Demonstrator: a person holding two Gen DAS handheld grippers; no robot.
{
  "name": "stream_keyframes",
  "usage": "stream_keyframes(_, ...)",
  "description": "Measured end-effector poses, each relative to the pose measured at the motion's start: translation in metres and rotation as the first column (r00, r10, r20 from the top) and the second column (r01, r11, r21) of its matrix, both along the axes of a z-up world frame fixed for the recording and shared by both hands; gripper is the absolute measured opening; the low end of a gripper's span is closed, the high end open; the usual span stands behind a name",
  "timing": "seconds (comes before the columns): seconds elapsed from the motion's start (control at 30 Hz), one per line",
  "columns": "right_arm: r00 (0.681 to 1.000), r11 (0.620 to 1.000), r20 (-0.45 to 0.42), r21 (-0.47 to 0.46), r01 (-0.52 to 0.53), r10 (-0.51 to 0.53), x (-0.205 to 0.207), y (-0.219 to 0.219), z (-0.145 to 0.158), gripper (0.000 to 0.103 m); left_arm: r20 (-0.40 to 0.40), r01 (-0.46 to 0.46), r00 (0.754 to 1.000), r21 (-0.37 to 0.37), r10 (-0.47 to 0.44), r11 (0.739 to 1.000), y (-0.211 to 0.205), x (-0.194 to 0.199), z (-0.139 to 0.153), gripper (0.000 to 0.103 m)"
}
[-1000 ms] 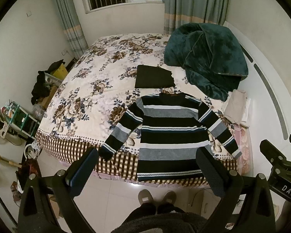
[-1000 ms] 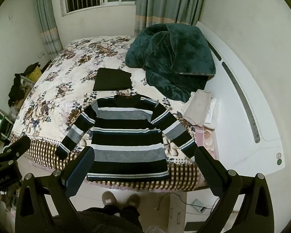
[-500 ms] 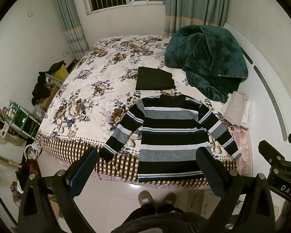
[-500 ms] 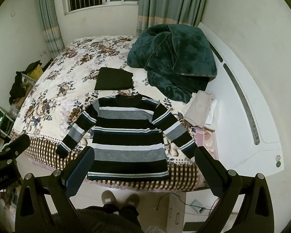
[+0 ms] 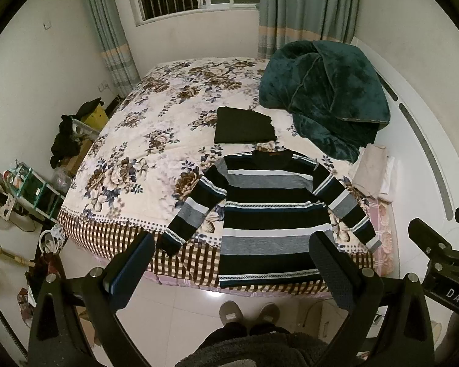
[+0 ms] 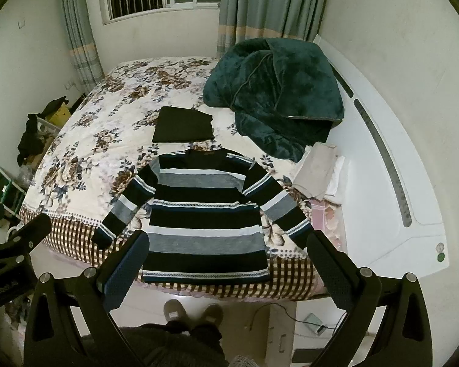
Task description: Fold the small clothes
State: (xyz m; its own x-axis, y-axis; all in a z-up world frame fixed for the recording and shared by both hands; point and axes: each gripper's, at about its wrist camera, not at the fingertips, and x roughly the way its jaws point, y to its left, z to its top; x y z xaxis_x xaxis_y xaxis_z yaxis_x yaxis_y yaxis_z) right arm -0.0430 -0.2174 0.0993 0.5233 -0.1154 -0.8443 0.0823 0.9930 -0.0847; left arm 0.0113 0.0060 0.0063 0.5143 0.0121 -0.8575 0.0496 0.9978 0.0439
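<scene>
A black, grey and white striped sweater (image 5: 269, 214) lies flat on the floral bed (image 5: 156, 140), sleeves spread, hem hanging over the near edge; it also shows in the right wrist view (image 6: 205, 214). My left gripper (image 5: 229, 263) is open and empty, held high above the floor in front of the bed. My right gripper (image 6: 226, 263) is open and empty, likewise back from the hem. A folded black garment (image 5: 243, 125) lies beyond the sweater's collar, also in the right wrist view (image 6: 183, 124).
A dark green blanket (image 5: 324, 98) is heaped at the bed's far right. Folded beige cloth (image 5: 371, 172) lies by the white headboard (image 6: 382, 165). Clutter and a shelf (image 5: 33, 186) stand left of the bed. The person's slippers (image 5: 249, 310) are on the tiled floor.
Both views have drifted back and up a little, so the sweater and bed sit slightly lower and smaller. Both grippers remain open; nothing on the bed has moved.
</scene>
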Motion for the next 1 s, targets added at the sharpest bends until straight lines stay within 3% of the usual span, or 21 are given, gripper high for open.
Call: stream_keyframes(1.0, 1.000, 1.000, 0.003, -0.001, -0.001, 0.001, 0.0008, -0.0016, 0.0024, 0.103, 0.009, 0.001, 1.000, -0.003, -0.001, 1.000, -0.0001, -0.0055, -0.0019, 0.103)
